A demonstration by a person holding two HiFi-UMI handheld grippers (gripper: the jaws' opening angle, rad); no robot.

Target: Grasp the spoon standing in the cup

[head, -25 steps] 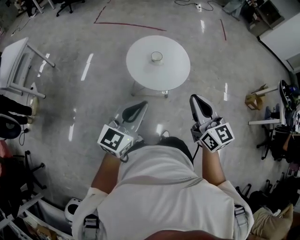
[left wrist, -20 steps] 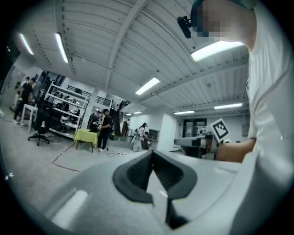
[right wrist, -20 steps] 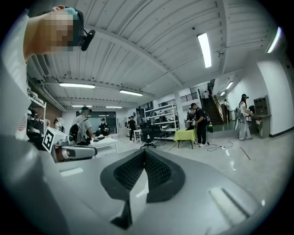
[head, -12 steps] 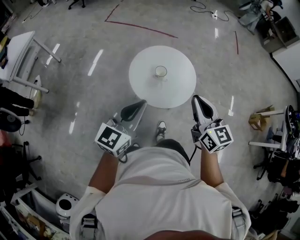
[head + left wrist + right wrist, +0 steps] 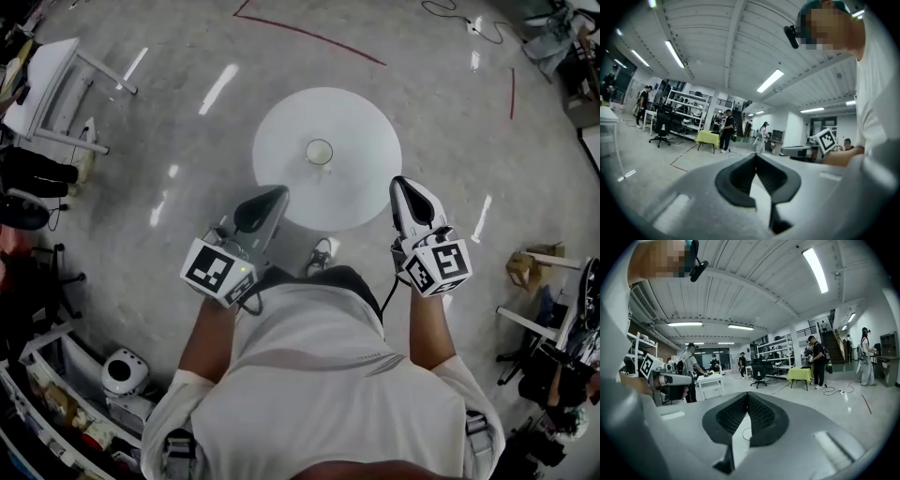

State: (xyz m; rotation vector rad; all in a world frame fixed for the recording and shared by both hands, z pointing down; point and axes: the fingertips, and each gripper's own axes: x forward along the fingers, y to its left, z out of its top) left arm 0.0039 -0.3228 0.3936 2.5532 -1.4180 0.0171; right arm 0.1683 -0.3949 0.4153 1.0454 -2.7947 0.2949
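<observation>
Left gripper: my jaws are pressed together at the tips, nothing between them.
Right gripper: my jaws are pressed together, empty.
Cup: upright near the middle of the round white desk — ahead of both pairs of jaws, between their lines and well apart from either tip.
Spoon: too small to make out in the cup from the head view.
Desk edge: just ahead of my left jaws' tips — beside my right jaws' tips.

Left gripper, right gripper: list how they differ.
The left gripper slants inward toward the table; the right gripper points almost straight ahead. The left gripper's cube and the right gripper's cube bear different marker patterns. Both have jaws shut, empty, short of the cup.
</observation>
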